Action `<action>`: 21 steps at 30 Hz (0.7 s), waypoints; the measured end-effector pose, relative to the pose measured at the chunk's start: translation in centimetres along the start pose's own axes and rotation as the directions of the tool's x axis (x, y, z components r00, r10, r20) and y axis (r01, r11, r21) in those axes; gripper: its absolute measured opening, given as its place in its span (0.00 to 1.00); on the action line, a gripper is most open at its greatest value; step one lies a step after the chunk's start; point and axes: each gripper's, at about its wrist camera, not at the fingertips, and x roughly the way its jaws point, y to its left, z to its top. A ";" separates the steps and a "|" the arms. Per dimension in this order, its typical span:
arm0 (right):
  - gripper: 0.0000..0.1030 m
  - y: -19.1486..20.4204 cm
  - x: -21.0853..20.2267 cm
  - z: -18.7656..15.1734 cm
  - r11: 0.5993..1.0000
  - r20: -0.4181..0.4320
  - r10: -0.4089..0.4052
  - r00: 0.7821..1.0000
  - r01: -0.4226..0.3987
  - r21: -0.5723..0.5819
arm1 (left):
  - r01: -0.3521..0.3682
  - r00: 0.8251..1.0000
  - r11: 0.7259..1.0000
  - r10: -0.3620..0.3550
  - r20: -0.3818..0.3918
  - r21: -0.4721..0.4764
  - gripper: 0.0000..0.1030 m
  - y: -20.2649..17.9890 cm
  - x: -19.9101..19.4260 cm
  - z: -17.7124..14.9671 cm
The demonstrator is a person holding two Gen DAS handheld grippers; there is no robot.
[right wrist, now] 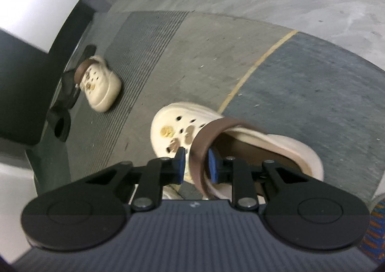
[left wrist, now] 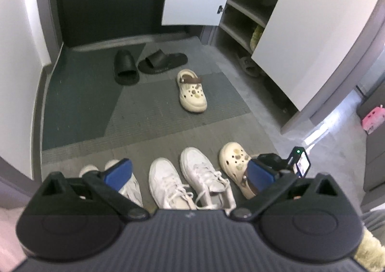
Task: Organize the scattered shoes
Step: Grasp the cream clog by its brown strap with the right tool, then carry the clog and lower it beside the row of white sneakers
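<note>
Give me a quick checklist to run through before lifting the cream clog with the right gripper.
1. Right gripper pads on the brown strap of the near clog: ok.
2. Grip firm enough to carry the clog's weight: cannot tell.
3. Left gripper open and holding nothing: ok.
4. Matching clog paired up: not ok, it lies apart on the mat.
5. Cabinet door open, shelves reachable: ok.

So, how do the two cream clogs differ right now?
The near clog has its brown strap pinched between the right tongs; the far clog lies free on the mat. The near clog sits beside the white sneakers; the far clog lies closer to the black slides. Both are cream with charms and brown straps.
</note>
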 end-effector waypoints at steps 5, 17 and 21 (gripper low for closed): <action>0.25 1.1 0.8 0.4 0.994 -0.019 -0.025 0.999 0.023 -0.102 | 0.053 0.998 0.998 -0.052 -0.019 0.018 1.00 -1.4 0.4 0.1; 0.35 -1.2 -3.1 -0.8 0.964 0.133 0.174 0.976 -0.141 -0.226 | 0.111 0.993 0.992 -0.109 -0.047 0.052 1.00 -4.1 1.2 0.1; 0.30 -0.3 -1.9 -0.5 0.965 0.082 0.190 0.978 -0.171 -0.197 | 0.107 0.993 0.992 -0.104 -0.046 0.062 1.00 -5.0 1.5 0.4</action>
